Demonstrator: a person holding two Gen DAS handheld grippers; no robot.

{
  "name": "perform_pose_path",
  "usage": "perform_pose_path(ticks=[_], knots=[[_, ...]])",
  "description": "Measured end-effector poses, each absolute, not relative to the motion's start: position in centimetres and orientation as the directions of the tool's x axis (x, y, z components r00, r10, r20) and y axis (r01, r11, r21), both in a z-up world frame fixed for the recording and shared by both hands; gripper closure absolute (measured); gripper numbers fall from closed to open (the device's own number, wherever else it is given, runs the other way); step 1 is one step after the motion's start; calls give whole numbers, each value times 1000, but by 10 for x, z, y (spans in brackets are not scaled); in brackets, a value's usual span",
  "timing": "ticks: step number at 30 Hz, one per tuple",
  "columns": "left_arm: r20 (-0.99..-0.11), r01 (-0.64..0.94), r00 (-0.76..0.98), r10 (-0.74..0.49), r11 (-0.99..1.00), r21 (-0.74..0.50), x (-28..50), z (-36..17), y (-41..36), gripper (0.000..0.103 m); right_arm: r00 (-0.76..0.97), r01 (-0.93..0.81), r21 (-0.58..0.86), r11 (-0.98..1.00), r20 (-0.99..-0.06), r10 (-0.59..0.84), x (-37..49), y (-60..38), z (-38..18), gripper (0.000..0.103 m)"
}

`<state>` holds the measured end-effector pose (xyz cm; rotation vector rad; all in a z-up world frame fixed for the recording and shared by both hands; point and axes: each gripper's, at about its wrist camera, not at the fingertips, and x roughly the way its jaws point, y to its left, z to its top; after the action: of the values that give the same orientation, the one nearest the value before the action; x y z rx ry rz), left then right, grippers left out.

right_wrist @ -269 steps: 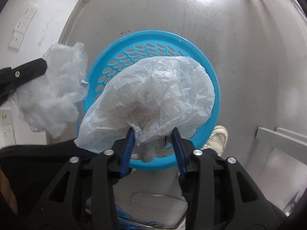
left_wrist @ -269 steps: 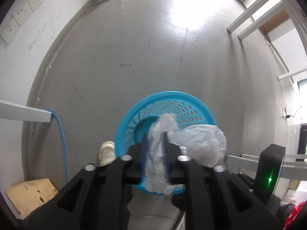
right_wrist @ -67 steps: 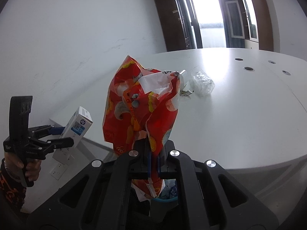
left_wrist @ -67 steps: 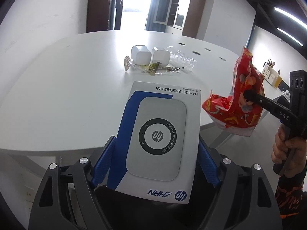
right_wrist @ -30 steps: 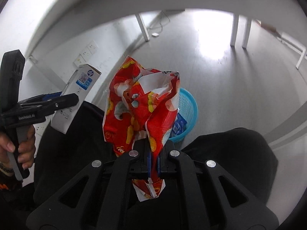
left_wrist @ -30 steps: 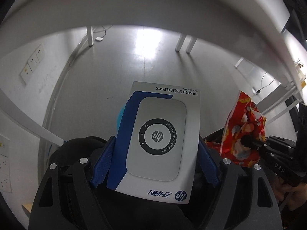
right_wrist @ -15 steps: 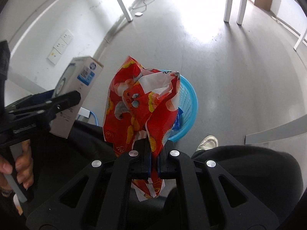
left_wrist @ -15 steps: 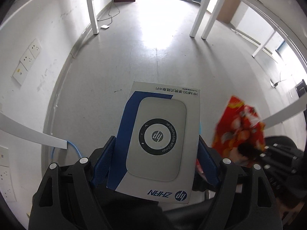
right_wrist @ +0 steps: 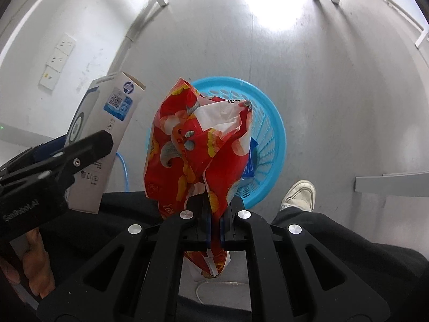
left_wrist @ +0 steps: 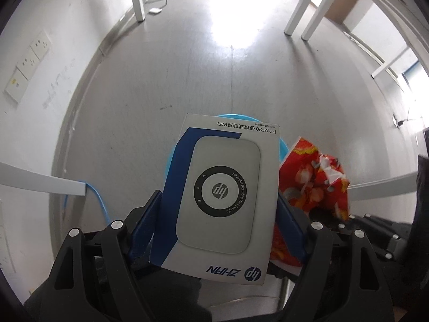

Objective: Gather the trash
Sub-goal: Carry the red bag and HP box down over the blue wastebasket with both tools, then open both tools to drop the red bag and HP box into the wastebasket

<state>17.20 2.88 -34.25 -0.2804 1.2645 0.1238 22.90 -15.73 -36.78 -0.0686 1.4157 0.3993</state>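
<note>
Left wrist view: my left gripper clamps a flat white-and-blue cardboard box printed with a round wifi dongle, its blue pads spread wide against the box's two long edges. Only a thin arc of the round blue perforated plastic basket shows on the grey floor past the box's far end, so I judge the box sits roughly over the basket but hides my aim. A crumpled red snack wrapper hangs to the right.

Right wrist view: my right gripper is pinched fully together on the lower end of the red wrapper, which stands up in front of the basket. The basket already holds some blue packaging. The box in the left gripper appears left of the rim here, possibly short of the opening. A white sneaker rests just beside the basket.

To drop well, I would bring both loads clearly over the opening, box end-first so its corners clear the rim, and release the light wrapper low, since it may drift or cling to the pads.
</note>
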Motion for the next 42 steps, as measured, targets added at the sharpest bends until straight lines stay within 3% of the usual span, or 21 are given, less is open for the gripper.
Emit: perform_pose_path(ticks=[15, 29, 32, 34, 42], knots=[[-983, -386, 130, -131, 906, -172, 227, -408, 54, 24, -37, -183, 184, 966, -983, 180, 280, -151, -436, 100], [-978, -425, 93, -187, 881, -209, 239, -430, 55, 23, -72, -136, 170, 976, -984, 162, 296, -152, -463, 98], [-968, -416, 114, -222, 874, -250, 240, -429, 54, 21, -63, -118, 165, 979, -985, 159, 297, -152, -463, 91], [-967, -419, 139, -212, 872, -252, 241, -425, 54, 16, -53, -117, 174, 978, -984, 169, 297, -152, -462, 66], [-957, -470, 175, -232, 834, -288, 240, -420, 60, 16, -54, -120, 165, 979, -986, 160, 292, -153, -460, 64]])
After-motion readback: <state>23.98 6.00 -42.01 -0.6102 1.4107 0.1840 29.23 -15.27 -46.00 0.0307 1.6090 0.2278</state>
